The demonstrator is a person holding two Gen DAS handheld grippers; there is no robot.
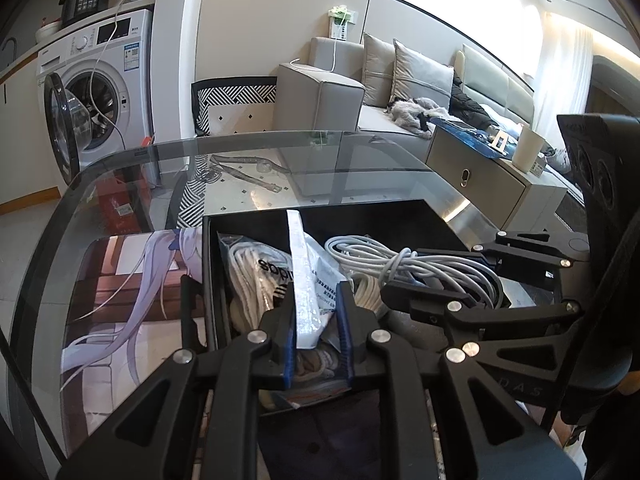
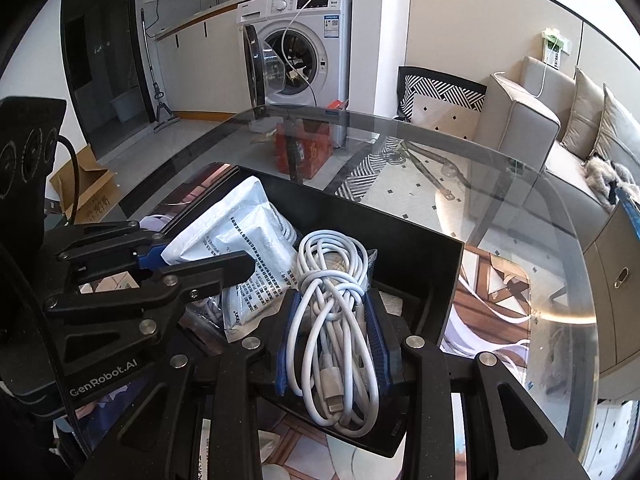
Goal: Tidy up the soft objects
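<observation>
**Both grippers working inside the black bin**

Black bin [image 2: 420,248] is sitting on the glass worktop [image 2: 520,208], holding a white printed pouch [image 2: 240,236] at 10 o'clock and a coiled white cable [image 2: 332,320] at centre. Left gripper [image 1: 314,336] is clamping the pouch's edge, holding it upright. Right gripper [image 2: 332,344] is closing its blue pads around the cable bundle. The two grippers are crowding each other; open glass is lying toward 2 o'clock, beyond the bin's wall.
</observation>
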